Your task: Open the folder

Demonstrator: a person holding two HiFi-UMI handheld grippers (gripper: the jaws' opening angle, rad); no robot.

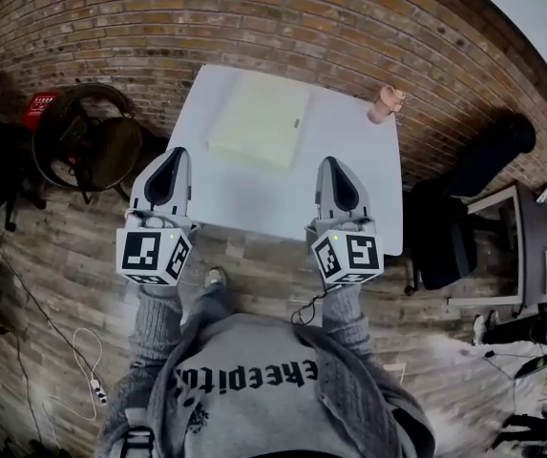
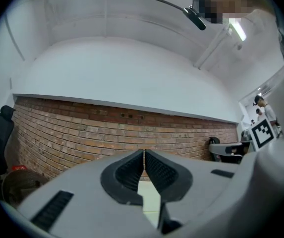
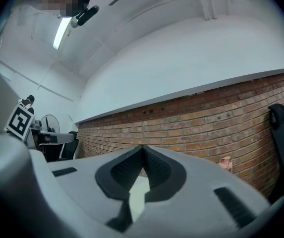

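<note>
The folder (image 1: 259, 117) lies shut on the desk (image 1: 349, 184). Opening looks not yet begun: the left claw (image 1: 178, 153) and right claw (image 1: 329, 162) hover nearer the person than the folder, each pressed together, empty. Next, one must spread and catch the cover's free edge; which edge, I cannot tell. Right of the folder the desk is bare up to a pink thing (image 1: 386, 104).

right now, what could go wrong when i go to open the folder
Both the left claw and right claw are shut, short of the folder; pushed in like that they would shove it rather than pinch its cover. It lies flat on the table, so it may slide. A wide right sweep might knock the pink object near the far edge.
</note>
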